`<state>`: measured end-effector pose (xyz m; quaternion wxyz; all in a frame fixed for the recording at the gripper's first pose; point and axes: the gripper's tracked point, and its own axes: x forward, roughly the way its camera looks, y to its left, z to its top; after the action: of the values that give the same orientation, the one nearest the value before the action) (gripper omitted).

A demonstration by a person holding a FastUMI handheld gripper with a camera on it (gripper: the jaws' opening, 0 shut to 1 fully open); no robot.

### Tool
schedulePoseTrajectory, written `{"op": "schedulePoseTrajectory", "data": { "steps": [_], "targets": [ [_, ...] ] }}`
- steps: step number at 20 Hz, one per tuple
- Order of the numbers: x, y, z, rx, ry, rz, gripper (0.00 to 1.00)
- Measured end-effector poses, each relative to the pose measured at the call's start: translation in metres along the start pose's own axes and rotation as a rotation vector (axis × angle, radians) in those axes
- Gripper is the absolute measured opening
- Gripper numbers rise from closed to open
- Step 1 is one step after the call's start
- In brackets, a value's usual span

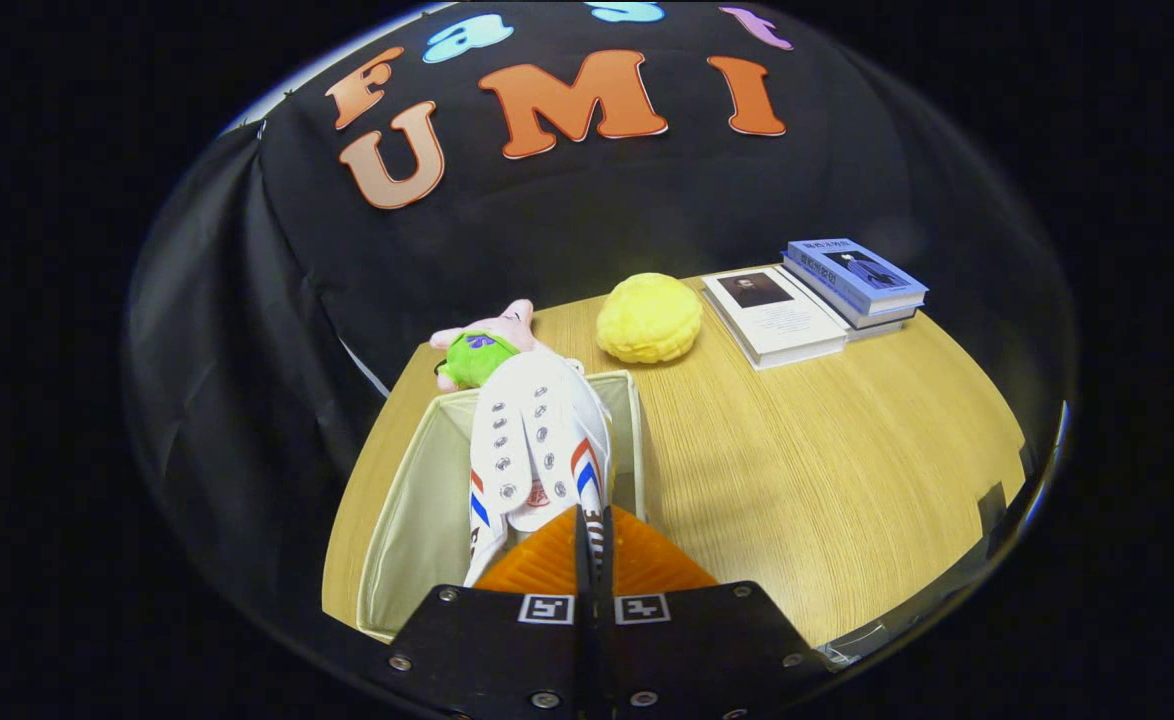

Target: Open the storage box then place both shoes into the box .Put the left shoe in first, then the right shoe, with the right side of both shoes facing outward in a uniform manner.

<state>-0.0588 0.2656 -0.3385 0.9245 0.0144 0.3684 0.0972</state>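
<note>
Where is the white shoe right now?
In the gripper view, the white shoe hangs just ahead of the gripper, whose orange fingers pinch its rear edge, over the open storage box, with the plush toy beyond.

My claw's orange ribbed fingers [547,565] pinch a white shoe [537,440] with red and blue stripes over the pale beige box [417,500]. Far off on the light wood table [797,450] sit a yellow ball [649,317], a pink-and-green plush [477,350], and white and blue books [817,295].

The tongs [587,530] are closed tight, the 2 orange fingers [537,565] nearly touching, pinching a thin edge.
</note>
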Motion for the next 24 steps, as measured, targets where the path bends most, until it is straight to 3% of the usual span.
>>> {"op": "schedulePoseTrajectory", "data": {
  "steps": [5,8,10,13,14,19,24],
  "targets": [
    [-0.004,-0.004,-0.014,-0.019,0.021,-0.022,0.01],
    [-0.003,0.006,-0.016,-0.024,0.032,0.020,0.04],
    [-0.010,0.017,0.005,0.009,-0.027,0.066,0.25],
    [-0.015,0.006,0.017,-0.018,-0.055,0.046,0.89],
    [-0.016,0.001,0.023,-0.015,-0.061,0.041,0.96],
    [-0.028,-0.026,0.056,0.000,-0.116,0.011,0.99],
    [-0.059,-0.051,0.116,-0.026,-0.227,-0.010,0.98]
  ]
}}
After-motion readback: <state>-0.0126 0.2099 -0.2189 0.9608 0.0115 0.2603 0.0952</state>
